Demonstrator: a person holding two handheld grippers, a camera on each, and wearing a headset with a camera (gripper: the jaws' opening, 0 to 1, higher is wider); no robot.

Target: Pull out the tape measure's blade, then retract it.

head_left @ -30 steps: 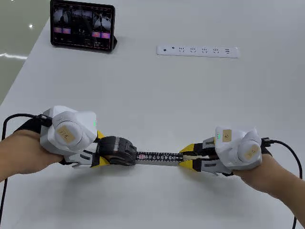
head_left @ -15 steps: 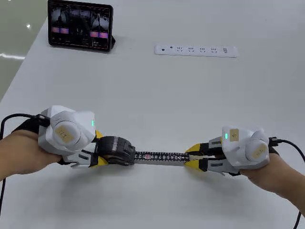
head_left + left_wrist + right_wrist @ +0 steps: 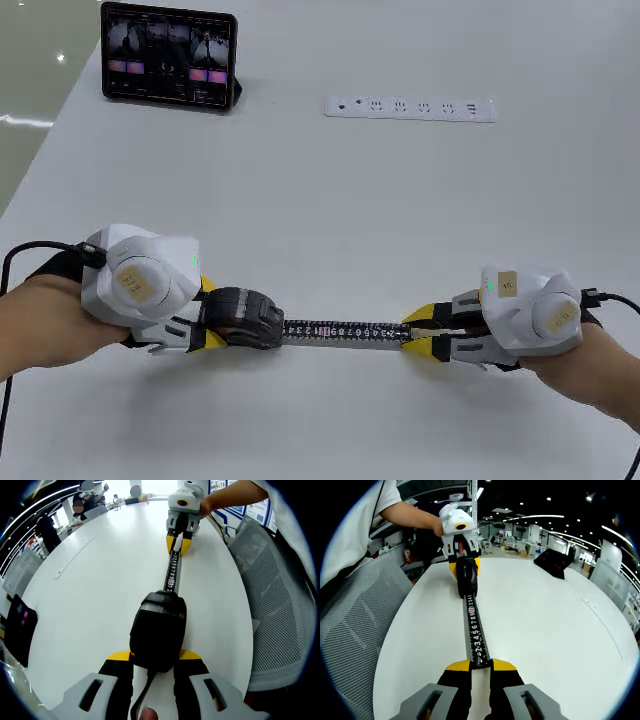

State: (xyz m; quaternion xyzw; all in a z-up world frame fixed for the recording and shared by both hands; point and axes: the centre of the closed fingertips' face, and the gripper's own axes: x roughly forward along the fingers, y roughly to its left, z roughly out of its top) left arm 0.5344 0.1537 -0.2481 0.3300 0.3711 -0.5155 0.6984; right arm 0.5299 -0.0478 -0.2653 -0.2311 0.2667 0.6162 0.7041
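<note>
The work is in the pull-out half of the task. The tape measure's black case (image 3: pixel 242 317) lies close to the near edge of the tabletop (image 3: pixel 320 200), toward its left side. The left hand-held gripper (image 3: pixel 214 316) has its jaws closed on the rear of the case, one yellow tip on each flank, and pins it in place. From the case's mouth the blade (image 3: pixel 345 331) runs straight to the right, parallel to the near edge and low over the surface; whether it rests on the surface cannot be told. The right hand-held gripper (image 3: pixel 421 332) is clamped on the blade's free end, its jaws drawn almost together with only the thin strip between them. In the right gripper view the printed scale leads straight from those jaws back to the case, so the pull appears well lined up.

A moderate stretch of blade is out, and the two grippers stand well apart. The pull seems partly or nearly done, with the retraction not yet begun.

If more length is wanted, the right gripper needs to draw away along the blade's own line while the left stays firm. For the return, it should carry the tip back toward the case under control, since an early release would likely let the spring whip the blade in.

A tablet (image 3: pixel 170 55) stands near the far left corner and a power strip (image 3: pixel 410 107) lies toward the far edge, both well clear of the work.
</note>
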